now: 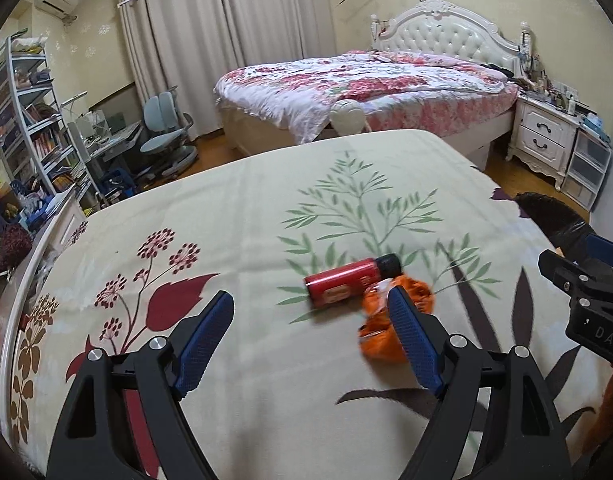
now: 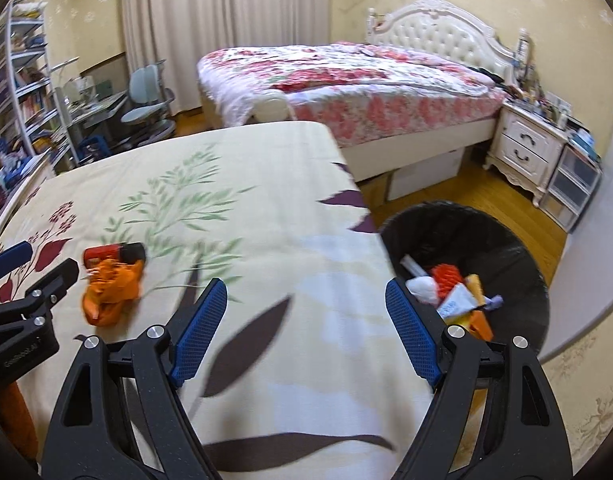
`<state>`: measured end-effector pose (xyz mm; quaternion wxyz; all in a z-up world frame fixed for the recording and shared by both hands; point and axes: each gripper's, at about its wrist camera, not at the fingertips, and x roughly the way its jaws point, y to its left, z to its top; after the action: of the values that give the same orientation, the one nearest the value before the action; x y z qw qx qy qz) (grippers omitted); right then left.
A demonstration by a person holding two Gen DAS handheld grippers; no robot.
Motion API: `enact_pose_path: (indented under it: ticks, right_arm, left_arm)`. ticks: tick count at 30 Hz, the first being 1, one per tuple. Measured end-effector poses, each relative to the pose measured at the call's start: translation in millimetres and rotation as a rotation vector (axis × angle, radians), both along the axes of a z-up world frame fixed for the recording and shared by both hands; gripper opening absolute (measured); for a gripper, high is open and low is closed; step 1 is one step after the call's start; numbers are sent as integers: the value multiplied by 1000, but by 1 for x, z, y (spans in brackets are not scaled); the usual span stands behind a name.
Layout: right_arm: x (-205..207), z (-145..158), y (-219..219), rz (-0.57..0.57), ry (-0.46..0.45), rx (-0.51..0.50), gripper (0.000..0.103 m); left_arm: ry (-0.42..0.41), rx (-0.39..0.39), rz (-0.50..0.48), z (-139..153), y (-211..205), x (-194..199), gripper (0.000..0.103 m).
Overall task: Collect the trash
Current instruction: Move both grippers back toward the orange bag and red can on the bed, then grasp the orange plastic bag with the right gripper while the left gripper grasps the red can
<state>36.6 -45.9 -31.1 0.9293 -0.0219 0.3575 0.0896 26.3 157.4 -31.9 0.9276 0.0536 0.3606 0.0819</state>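
Observation:
A red can with a black cap lies on its side on the cream floral cover. A crumpled orange wrapper lies against it on the near side. My left gripper hovers open just short of both, its right finger in front of the wrapper, nothing between its jaws. Over the cover's right edge my right gripper is open and empty too. A black-lined bin with several pieces of trash stands on the floor right of the cover.
A bed with a pink floral quilt stands beyond the cover. A white nightstand and plastic drawers are at far right. A desk, a blue chair and bookshelves crowd the left. Wooden floor lies between.

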Motion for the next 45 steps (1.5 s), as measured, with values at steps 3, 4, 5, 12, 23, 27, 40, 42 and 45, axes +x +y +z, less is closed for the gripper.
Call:
enact_pose_path:
  ticks: [3, 4, 5, 12, 23, 27, 40, 42, 45]
  right_arm:
    - [-1, 3, 27, 50, -2, -2, 80]
    - [-2, 4, 35, 66, -2, -4, 80]
    - [-3, 5, 45, 85, -5, -9, 80]
    - [-7, 5, 92, 185, 14, -15, 80]
    - [-4, -14, 124, 228, 73, -47, 71]
    - [-2, -18, 122, 240, 116, -34, 48]
    - [-4, -18, 90, 197, 100, -80, 40]
    - [-3, -19, 81, 178, 98, -86, 40]
    - [0, -20, 63, 144, 105, -74, 40]
  left_arm:
    - [10, 7, 32, -4, 22, -6, 79]
    - [14, 8, 46, -6, 31, -7, 79]
    - [16, 8, 55, -7, 37, -8, 79]
    - [32, -26, 122, -15, 74, -14, 79]
    - [39, -47, 114, -20, 80, -15, 79]
    - [47, -51, 112, -22, 80, -12, 79]
    - [57, -33, 47, -22, 56, 3, 80]
    - [60, -32, 22, -22, 47, 7, 80]
    - [67, -16, -10, -24, 32, 14, 80]
